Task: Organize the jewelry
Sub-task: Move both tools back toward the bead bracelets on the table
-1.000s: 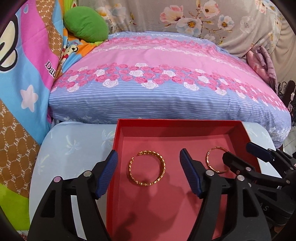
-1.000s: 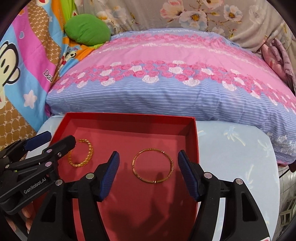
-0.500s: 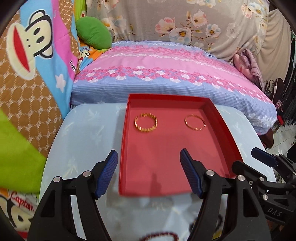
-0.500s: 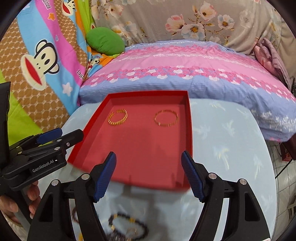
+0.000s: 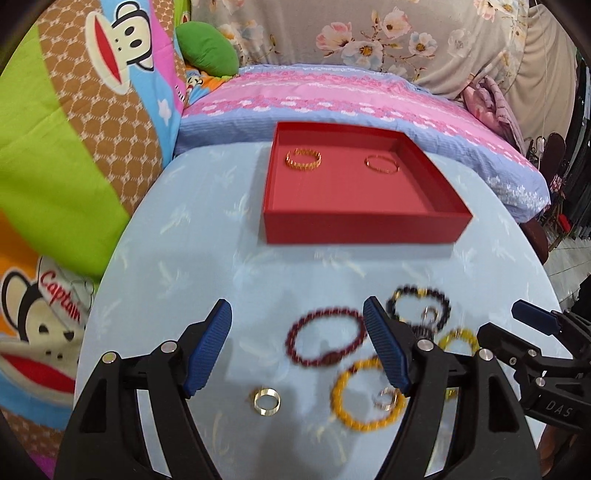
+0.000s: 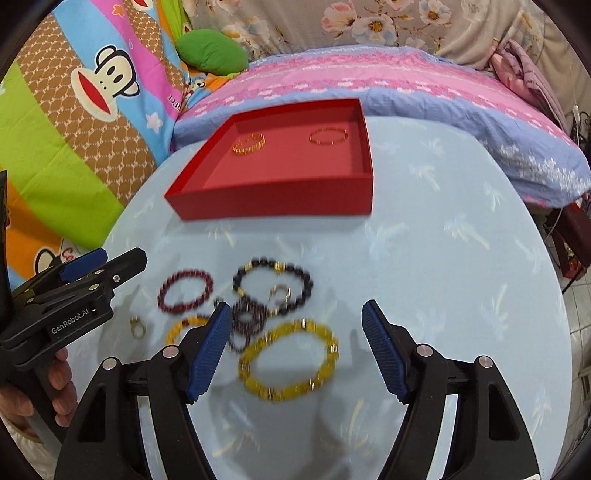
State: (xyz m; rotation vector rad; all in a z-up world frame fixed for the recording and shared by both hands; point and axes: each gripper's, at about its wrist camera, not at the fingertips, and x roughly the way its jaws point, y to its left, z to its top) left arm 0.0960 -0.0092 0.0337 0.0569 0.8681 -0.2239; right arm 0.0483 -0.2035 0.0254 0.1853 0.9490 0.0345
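Both grippers pulled back from the red tray since a second ago: they were right over the bangles inside it, now they hang over the near part of the table and the loose jewelry has come into view.

Surface: round table (image 5: 177, 258) with a pale blue palm-print cover. Behind it a pink and blue floral pillow (image 5: 332, 88), a green cushion (image 5: 207, 51), a monkey-print blanket (image 5: 74, 129) at left, and a grey flowered sheet (image 5: 388, 33) at the back.

Container: red tray (image 5: 365, 230) at the far side of the table, shallow, open. Inside, near its back wall, a twisted gold bangle (image 5: 302, 159) at left and a thin gold bangle (image 5: 382, 164) at right, apart from each other.

Loose pieces on the cover nearer the cameras, motion-blurred: dark red bead bracelet (image 5: 327, 341), black bead bracelet (image 6: 273, 286), large yellow bead bracelet (image 6: 290, 360), small yellow bead bracelet (image 5: 365, 393), gold ring (image 5: 266, 401). A dark purple bracelet (image 6: 249, 317) overlaps the black one.

Left gripper (image 5: 297, 345): jaws wide, holding nothing, dark red bracelet seen between them. Right gripper (image 6: 293, 347): jaws wide, holding nothing, large yellow bracelet between them.
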